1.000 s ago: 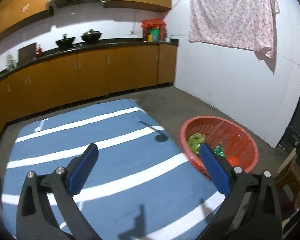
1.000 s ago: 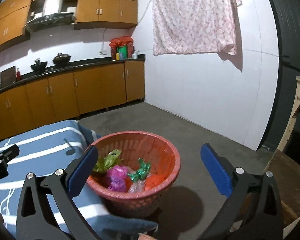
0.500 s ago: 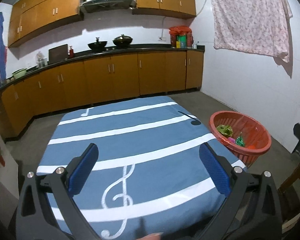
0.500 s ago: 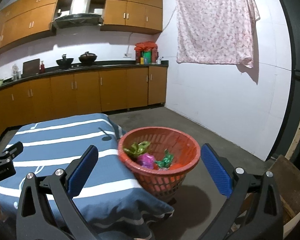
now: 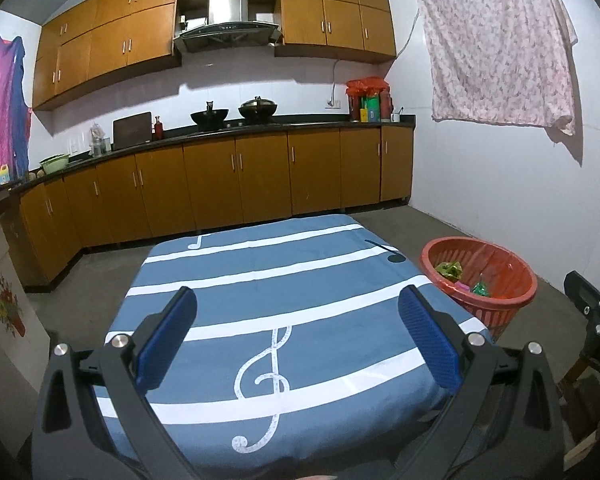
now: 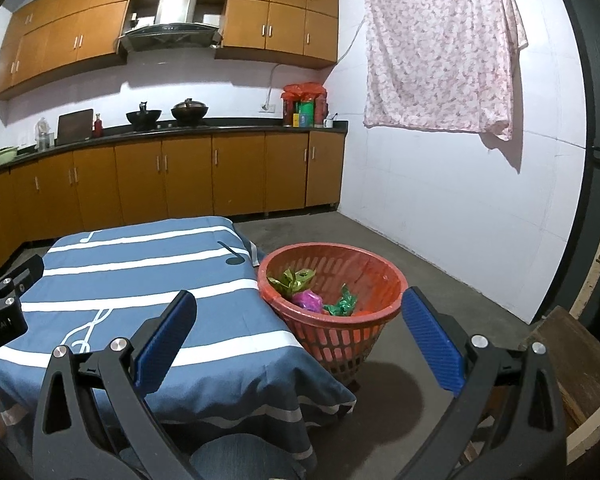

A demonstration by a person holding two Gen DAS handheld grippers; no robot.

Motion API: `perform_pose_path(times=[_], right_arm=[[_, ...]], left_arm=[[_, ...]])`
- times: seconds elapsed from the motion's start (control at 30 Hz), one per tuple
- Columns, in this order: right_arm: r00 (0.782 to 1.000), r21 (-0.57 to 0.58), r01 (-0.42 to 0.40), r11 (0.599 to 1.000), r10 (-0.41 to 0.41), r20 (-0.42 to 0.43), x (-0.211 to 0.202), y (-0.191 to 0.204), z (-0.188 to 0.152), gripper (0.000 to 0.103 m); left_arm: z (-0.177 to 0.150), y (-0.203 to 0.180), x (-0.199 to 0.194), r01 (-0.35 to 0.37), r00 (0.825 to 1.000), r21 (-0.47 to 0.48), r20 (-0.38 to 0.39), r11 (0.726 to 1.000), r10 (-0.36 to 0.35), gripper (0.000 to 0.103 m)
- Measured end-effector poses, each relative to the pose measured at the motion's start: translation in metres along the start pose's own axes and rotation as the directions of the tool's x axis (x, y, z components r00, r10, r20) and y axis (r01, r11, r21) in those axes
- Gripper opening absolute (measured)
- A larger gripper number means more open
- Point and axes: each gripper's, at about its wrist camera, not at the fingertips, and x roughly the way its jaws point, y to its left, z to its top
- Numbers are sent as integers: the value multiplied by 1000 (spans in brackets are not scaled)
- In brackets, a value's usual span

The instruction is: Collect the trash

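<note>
A red plastic basket (image 6: 384,276) stands on the floor at the table's right edge; it also shows in the left wrist view (image 5: 512,268). Inside lie a green wrapper (image 6: 294,278), a pink wrapper (image 6: 310,301) and another green wrapper (image 6: 344,305). The table (image 5: 260,320) has a blue cloth with white stripes and music notes. My left gripper (image 5: 298,338) is open and empty over the table's near part. My right gripper (image 6: 298,340) is open and empty, held in front of the basket.
Wooden kitchen cabinets (image 5: 236,176) and a counter with woks run along the back wall. A floral cloth (image 6: 440,48) hangs on the white wall at right. A wooden piece (image 6: 572,360) stands at the right, and grey concrete floor (image 6: 440,280) lies beyond the basket.
Both grippers have pulled back and up from the basket. More of the table and the kitchen shows now. Both stay open.
</note>
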Motion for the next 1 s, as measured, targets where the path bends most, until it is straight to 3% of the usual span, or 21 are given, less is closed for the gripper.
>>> perform_pose_path(times=[1.0], right_arm=[[1000,28,21,999,-21,-2,-14,-5,-11,101]], left_arm=[[-5,4,-16,39,999,-38,-9,999,-40,99]])
